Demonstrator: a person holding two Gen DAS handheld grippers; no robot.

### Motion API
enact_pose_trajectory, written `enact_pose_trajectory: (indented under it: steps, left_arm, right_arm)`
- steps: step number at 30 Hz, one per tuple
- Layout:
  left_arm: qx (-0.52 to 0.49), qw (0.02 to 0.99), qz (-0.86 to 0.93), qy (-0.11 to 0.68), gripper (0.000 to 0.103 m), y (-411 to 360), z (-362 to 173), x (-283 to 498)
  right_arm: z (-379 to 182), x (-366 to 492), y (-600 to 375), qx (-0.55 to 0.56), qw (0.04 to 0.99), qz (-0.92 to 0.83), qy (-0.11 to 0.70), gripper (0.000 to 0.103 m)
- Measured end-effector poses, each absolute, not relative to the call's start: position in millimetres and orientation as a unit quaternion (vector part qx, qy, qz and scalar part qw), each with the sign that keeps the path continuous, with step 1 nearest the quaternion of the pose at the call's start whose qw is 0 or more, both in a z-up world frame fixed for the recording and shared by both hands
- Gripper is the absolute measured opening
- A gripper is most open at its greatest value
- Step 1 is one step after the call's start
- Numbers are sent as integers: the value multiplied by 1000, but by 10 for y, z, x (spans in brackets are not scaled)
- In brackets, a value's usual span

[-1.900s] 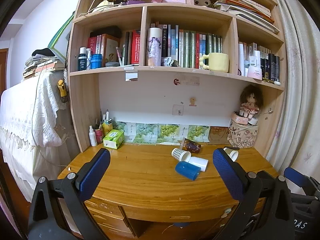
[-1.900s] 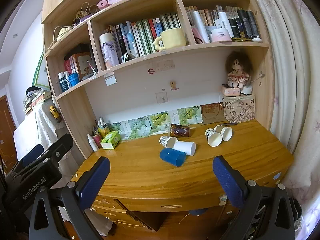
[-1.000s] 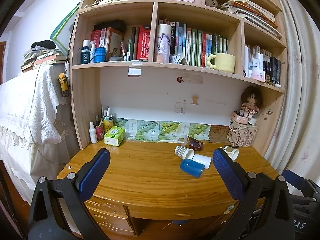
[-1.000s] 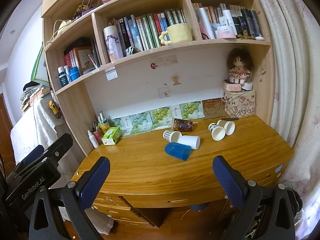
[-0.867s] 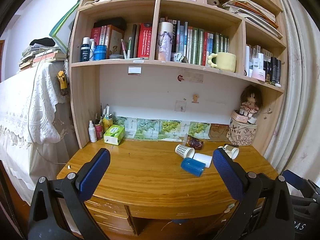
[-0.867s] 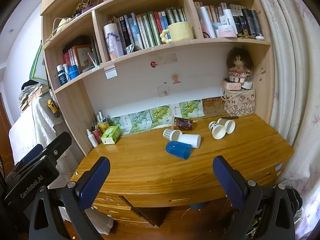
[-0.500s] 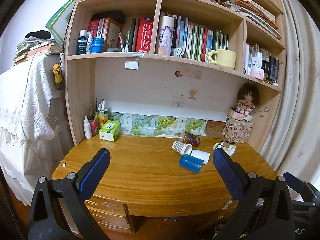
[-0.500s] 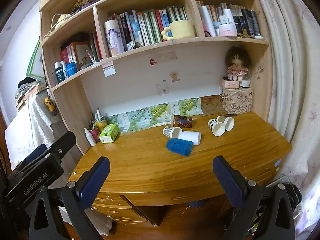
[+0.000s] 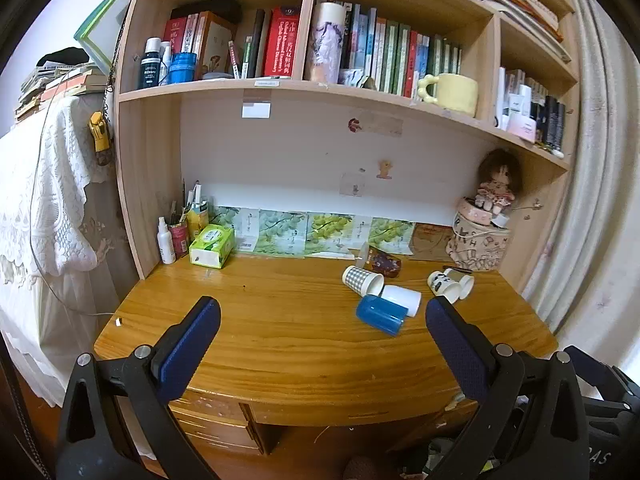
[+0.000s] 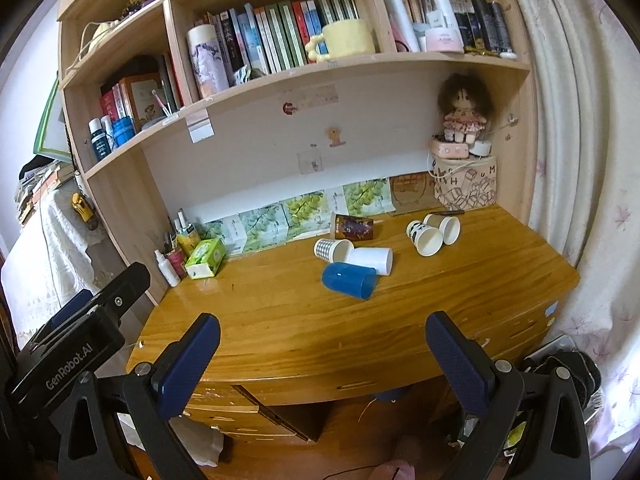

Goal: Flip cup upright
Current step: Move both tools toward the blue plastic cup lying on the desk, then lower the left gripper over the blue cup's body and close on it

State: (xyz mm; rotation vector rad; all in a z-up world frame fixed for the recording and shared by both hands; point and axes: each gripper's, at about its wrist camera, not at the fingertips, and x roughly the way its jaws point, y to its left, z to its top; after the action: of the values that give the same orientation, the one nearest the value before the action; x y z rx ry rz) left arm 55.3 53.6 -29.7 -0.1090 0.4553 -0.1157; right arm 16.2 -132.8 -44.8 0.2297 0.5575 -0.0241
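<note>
Several cups lie on their sides on the wooden desk. A blue plastic cup lies nearest, touching a white cup and a checked paper cup. A dark printed cup lies behind them. Two more paper cups lie to the right. My left gripper is open and empty, short of the desk's front edge. My right gripper is open and empty, also in front of the desk.
A green tissue box and small bottles stand at the back left. A patterned box with a doll stands at the back right. Shelves of books and a yellow mug hang above. A curtain is on the right.
Both grippers have moved a little closer to the desk and tilted slightly downward; the cups sit a bit nearer in view. Nothing on the desk has moved.
</note>
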Motion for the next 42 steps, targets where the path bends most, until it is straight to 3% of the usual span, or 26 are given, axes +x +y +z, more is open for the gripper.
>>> enact_pose_trajectory:
  steps: [31,42]
  left_arm:
    - [-39,930,13,366,102,-509,-588,2604]
    - [96,885,21,455,102,-1025,-988,3141]
  right_arm:
    - [-888,2398,-2623,210,888,37,406,103]
    - [-1335,3041,-3112,284,831,58,475,103]
